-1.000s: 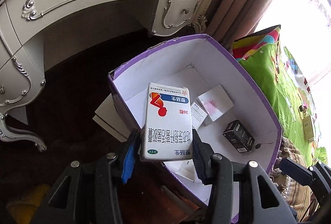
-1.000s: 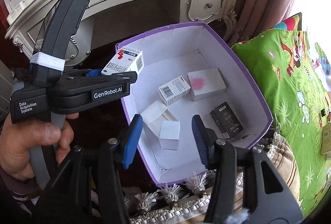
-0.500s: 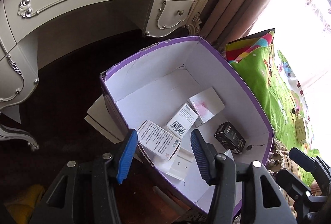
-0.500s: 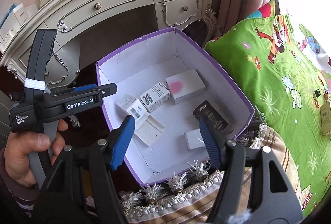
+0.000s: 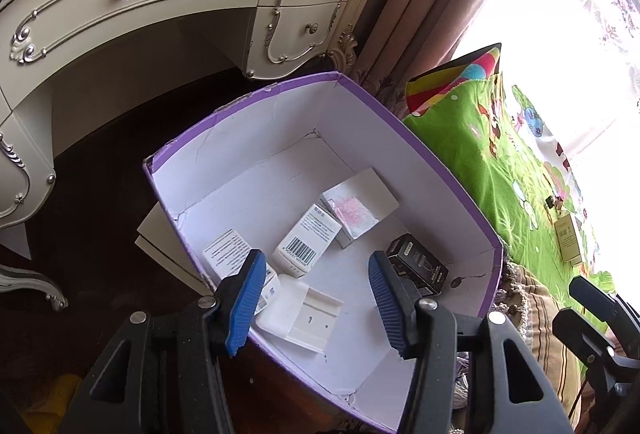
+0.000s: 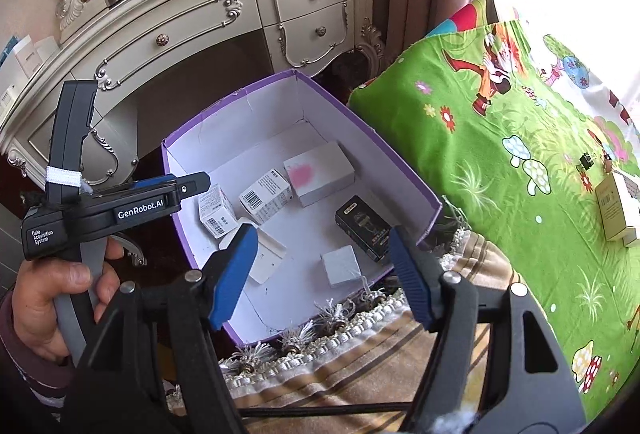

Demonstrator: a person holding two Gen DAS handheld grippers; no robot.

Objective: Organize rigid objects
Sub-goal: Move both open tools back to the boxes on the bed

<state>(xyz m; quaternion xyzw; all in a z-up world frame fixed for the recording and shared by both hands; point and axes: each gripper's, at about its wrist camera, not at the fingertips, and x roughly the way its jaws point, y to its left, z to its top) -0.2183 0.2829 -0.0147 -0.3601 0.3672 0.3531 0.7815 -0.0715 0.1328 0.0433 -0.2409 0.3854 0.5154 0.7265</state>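
Green cartoon bedspread (image 6: 500, 161) right of my jaws carries the next yellow carton (image 6: 614, 207); purple box (image 5: 448, 173) sits below both spread, empty pairs, the right just widened. I'd swing right, approach squarely.

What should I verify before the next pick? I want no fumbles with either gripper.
1. Left gripper, jaws just been opening, nothing between them: ok.
2. Right gripper, jaws just been opening, nothing between them: ok.
3. Bare floor left in purple box: ok.
4. Yellow box on green blanket lies unobstructed: ok.
5. Other items left outside the box: cannot tell.
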